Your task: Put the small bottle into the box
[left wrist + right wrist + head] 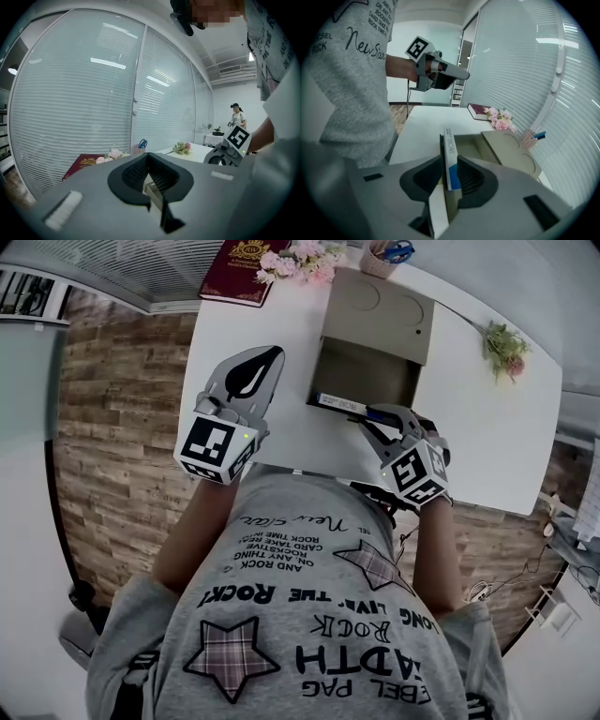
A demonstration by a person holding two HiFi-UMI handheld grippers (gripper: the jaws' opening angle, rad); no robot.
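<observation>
An open grey-olive box lies on the white table, its lid folded back on the far side. A slim white-and-blue carton lies level along the box's near rim. My right gripper points down at it, and in the right gripper view its pads press the carton from both sides, with the box beyond. My left gripper is held above the table to the left of the box, shut and holding nothing.
At the table's far edge are a dark red book, pink flowers and a pen cup. A flower sprig lies right of the box. Wooden floor shows beside the table. A person stands far off.
</observation>
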